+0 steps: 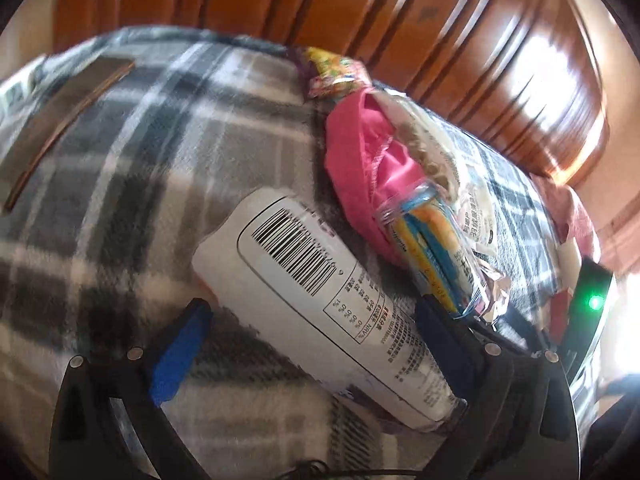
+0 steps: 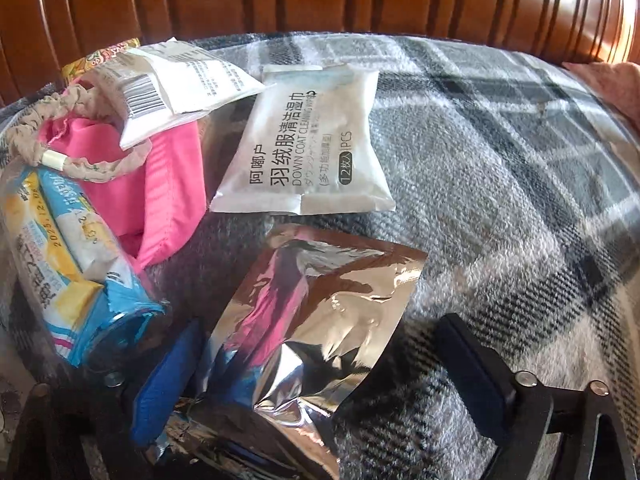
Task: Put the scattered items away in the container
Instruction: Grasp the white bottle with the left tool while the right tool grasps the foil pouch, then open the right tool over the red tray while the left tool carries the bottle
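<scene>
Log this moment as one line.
left gripper: open around white packet | right gripper: open around foil pouch | pink bag: open

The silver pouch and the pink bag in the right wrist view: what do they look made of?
The silver pouch looks like metallised foil or foil-laminated plastic: mirror-glossy, sharply creased, reflecting pink and blue from its neighbours. The pink bag appears to be thin woven fabric, matte, with soft folds and a stitched hem; its beige gathered rim looks like ruched cloth, possibly over elastic or a drawstring.
</scene>
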Demonstrator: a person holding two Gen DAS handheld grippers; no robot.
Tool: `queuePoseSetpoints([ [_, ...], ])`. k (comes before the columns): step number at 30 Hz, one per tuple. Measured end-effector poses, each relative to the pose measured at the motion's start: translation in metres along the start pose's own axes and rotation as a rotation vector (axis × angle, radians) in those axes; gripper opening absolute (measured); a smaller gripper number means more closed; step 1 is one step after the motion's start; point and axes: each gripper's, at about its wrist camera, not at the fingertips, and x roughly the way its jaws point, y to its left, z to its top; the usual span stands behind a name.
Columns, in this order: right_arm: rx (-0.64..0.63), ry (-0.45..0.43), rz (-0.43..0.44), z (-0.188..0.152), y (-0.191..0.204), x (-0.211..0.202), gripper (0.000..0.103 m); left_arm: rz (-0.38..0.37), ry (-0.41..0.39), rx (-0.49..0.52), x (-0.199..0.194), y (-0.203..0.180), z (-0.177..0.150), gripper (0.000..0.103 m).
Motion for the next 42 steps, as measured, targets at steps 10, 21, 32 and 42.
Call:
queuePoseSetpoints([
  [10, 0.054, -0.002, 0.103, 0.001, -0.007, -0.012, 0.044, 0.15, -0.274, -0.134, 0.011, -0.024, -0.028, 0.103],
  [21, 0.116, -0.007, 0.101, -0.01, -0.031, -0.026, 0.042, 0.233, -0.125, -0.07, 0.004, -0.031, -0.019, 0.067],
  [32, 0.157, -0.091, 0.113, -0.004, -0.043, -0.052, 0.034, 0.228, -0.143, -0.009, -0.016, -0.023, -0.012, 0.062],
  [42, 0.239, -0.172, 0.092, 0.005, -0.066, -0.08, 0.034, 0.058, -0.191, 0.163, -0.053, -0.069, -0.007, 0.061],
])
